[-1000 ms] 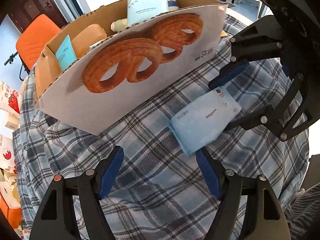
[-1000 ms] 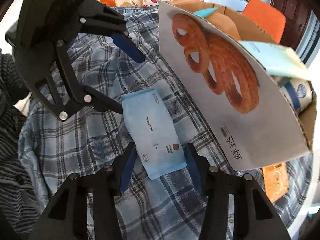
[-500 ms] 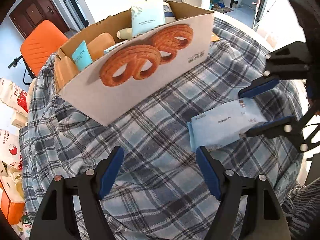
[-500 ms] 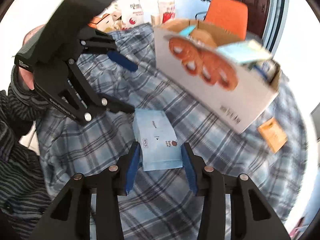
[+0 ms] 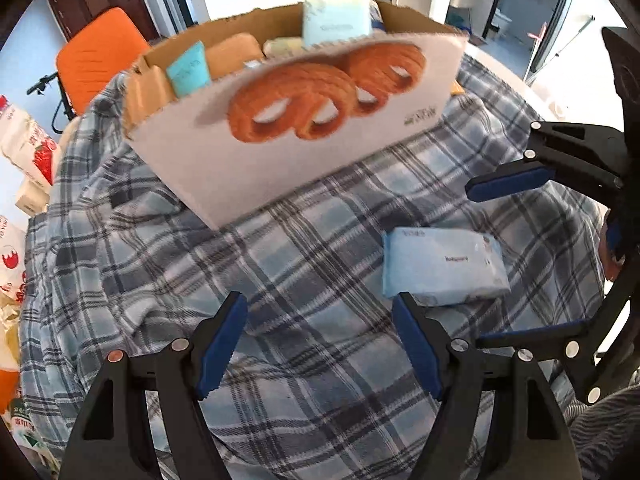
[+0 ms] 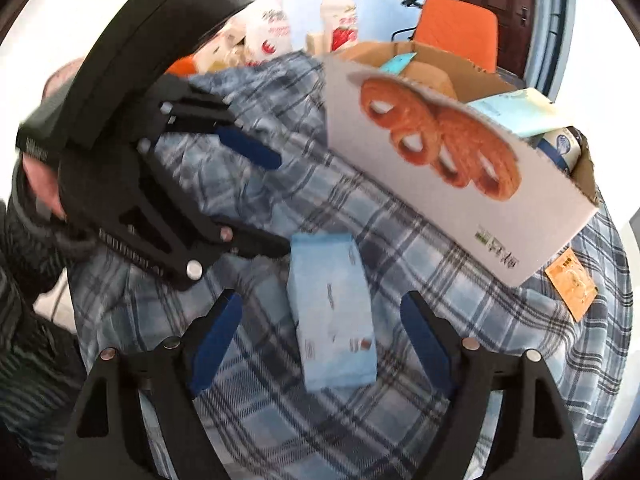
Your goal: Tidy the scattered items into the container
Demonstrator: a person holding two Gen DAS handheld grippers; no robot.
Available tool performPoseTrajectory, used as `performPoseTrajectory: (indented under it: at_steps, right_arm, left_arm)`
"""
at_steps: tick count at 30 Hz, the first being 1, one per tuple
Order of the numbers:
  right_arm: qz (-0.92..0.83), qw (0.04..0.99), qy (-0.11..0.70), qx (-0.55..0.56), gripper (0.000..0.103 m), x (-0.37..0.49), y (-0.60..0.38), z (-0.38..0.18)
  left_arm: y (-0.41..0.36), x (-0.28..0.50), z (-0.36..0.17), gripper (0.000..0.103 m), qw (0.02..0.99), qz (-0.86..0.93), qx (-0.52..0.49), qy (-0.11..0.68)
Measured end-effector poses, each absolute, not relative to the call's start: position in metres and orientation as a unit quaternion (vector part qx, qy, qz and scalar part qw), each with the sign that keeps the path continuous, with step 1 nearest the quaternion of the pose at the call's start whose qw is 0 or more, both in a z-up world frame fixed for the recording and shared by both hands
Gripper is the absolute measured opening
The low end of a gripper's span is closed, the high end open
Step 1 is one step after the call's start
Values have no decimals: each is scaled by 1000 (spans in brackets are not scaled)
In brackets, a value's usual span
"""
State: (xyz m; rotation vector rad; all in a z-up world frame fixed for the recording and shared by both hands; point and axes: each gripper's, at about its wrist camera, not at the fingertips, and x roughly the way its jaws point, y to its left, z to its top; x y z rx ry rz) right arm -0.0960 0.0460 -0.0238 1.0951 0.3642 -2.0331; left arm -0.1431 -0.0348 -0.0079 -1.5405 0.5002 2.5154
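A pale blue wipes pack [image 5: 440, 266] [image 6: 332, 308] lies flat on the plaid cloth in front of the cardboard box [image 5: 300, 160] [image 6: 460, 208] printed with pastries. My right gripper [image 6: 320, 300] [image 5: 512, 260] straddles the pack. Its jaws are opening and the blue pads stand clear of the pack's sides. My left gripper [image 5: 320, 304] [image 6: 272, 200] is open over bare cloth just left of the pack, with nothing between its fingers. The box holds a teal tube [image 5: 188, 70], a light green pack [image 5: 336, 20] and other items.
An orange sachet [image 6: 572, 284] lies on the cloth beyond the box's right end. Behind the table stand an orange chair [image 5: 96, 56], a drink bottle [image 6: 340, 12] and snack bags [image 5: 28, 148]. A hand in a striped sleeve [image 6: 24, 264] holds the left gripper.
The right gripper's jaws have spread apart and let go of the wipes pack, which now lies on the cloth. Both grippers have drawn back a little from the box.
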Motion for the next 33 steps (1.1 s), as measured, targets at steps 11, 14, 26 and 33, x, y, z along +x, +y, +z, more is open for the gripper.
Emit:
performPoseTrajectory:
  at_steps: [11, 14, 26, 33]
  right_arm:
    - [-807, 378, 169, 421, 80, -123, 32, -19]
    - [-804, 371, 207, 416, 80, -128, 43, -32]
    - [-761, 395, 157, 490, 51, -150, 63, -54]
    - [-763, 395, 143, 492, 46, -142, 77, -43]
  left_arm:
    - [-76, -164, 5, 87, 12, 870, -457, 182]
    - [-64, -159, -9, 87, 13, 871, -450, 195]
    - [-60, -156, -15, 87, 49, 868, -453, 196]
    - [-56, -156, -13, 87, 72, 868, -453, 187]
